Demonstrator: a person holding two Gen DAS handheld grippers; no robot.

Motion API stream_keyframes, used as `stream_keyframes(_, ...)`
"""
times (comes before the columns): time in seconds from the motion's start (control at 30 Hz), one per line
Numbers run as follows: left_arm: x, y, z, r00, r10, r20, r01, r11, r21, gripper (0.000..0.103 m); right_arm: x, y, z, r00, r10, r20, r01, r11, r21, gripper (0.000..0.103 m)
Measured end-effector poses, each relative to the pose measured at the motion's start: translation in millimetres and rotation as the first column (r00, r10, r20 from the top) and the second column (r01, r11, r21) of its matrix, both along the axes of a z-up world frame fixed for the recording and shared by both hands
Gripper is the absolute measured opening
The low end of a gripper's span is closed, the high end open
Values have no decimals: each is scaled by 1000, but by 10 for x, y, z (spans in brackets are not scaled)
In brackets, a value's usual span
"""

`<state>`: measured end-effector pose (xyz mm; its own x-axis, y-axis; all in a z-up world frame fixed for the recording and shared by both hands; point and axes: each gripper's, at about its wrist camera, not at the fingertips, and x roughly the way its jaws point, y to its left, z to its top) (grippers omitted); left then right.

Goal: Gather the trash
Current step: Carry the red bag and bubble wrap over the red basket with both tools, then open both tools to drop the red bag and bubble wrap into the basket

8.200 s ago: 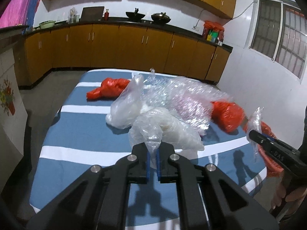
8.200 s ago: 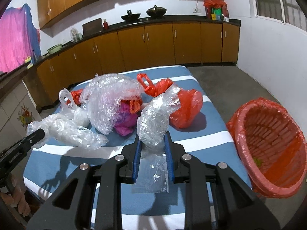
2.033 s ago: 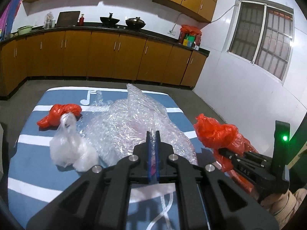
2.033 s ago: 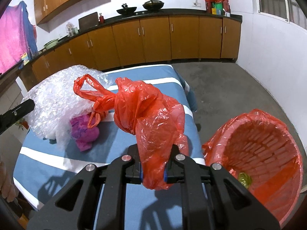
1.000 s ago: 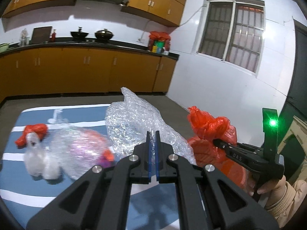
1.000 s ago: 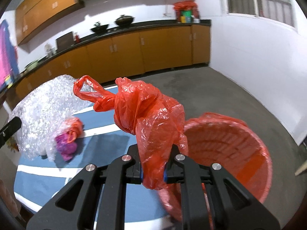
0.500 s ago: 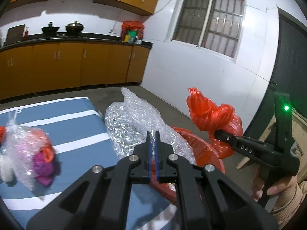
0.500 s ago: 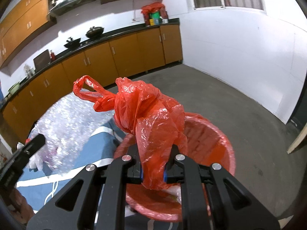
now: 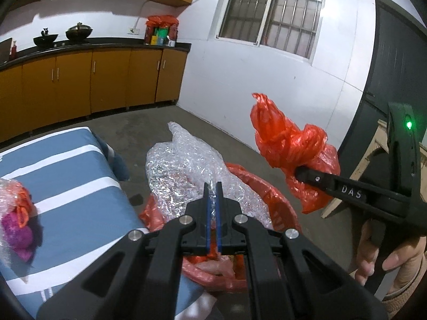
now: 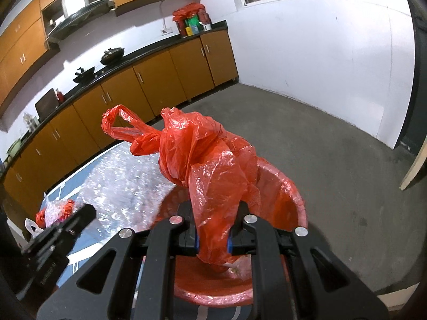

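My left gripper (image 9: 212,186) is shut on a crumpled sheet of clear bubble wrap (image 9: 186,165), which hangs over the red-lined trash basket (image 9: 269,194) on the floor beside the table. My right gripper (image 10: 212,226) is shut on a red plastic bag (image 10: 202,154), held above the same basket (image 10: 283,200). In the left wrist view the red bag (image 9: 288,144) and the right gripper (image 9: 301,172) show at the right, with a hand (image 9: 387,256) on the handle. The bubble wrap (image 10: 128,184) and the left gripper's finger (image 10: 77,218) appear at the left of the right wrist view.
The table with a blue and white striped cloth (image 9: 66,181) lies left of the basket. On it rests a bubble-wrapped bundle with red and pink inside (image 9: 16,213). Orange cabinets (image 9: 80,80) line the far wall. Bare concrete floor (image 10: 333,146) spreads to the right.
Both grippers have swung right from over the table to above the basket, carrying the bubble wrap and the red bag. The table bundle has slid to the left edge of view.
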<state>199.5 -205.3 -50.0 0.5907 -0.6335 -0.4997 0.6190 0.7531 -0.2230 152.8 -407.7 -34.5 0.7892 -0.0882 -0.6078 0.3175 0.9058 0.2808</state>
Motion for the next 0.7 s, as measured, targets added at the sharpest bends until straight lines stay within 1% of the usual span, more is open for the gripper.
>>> stream_keyframes(0.2,55,-139,-79,1000,-17,-17,17,1000,24,6,98,-73,-68,1000,1,-10,-1,999,45,14)
stream_keyframes(0.23,68,-142,-95,1000,-12,-19,12,1000,26,7,89,-84,-73,1000,0,-7,0,999,53,15)
stream_keyframes(0.27,81,-147,-108,1000,-9,-24,9,1000,29,9,69,-114,-85,1000,0,-6,1,998,56,18)
stream_keyframes(0.3,96,-148,-121,1000,-4,-30,5,1000,31,15,78,-124,-91,1000,1,-7,0,998,60,19)
stream_keyframes(0.33,105,-144,-131,999,2,-33,-1,1000,31,23,78,-134,-100,1000,1,-7,-1,998,64,23)
stream_keyframes(0.37,119,-126,-141,999,10,-37,-9,999,31,26,77,-144,-107,1000,0,-7,1,998,66,28)
stream_keyframes(0.4,130,-95,-154,999,19,-39,-18,999,32,28,72,-146,-114,1000,-3,-7,3,998,67,31)
stream_keyframes(0.47,144,-20,-175,998,36,-46,-34,999,35,31,52,-159,-123,1000,-7,-3,7,998,68,41)
stream_keyframes(0.53,157,86,-194,997,61,-51,-60,998,35,36,26,-158,-125,1000,-12,1,12,998,60,45)
stream_keyframes(0.57,165,160,-203,995,79,-55,-77,997,32,37,18,-145,-121,1000,-14,2,14,998,53,45)
stream_keyframes(0.7,159,427,-199,988,145,-48,-143,989,33,47,11,-105,-122,1000,-14,-2,14,1000,27,45)
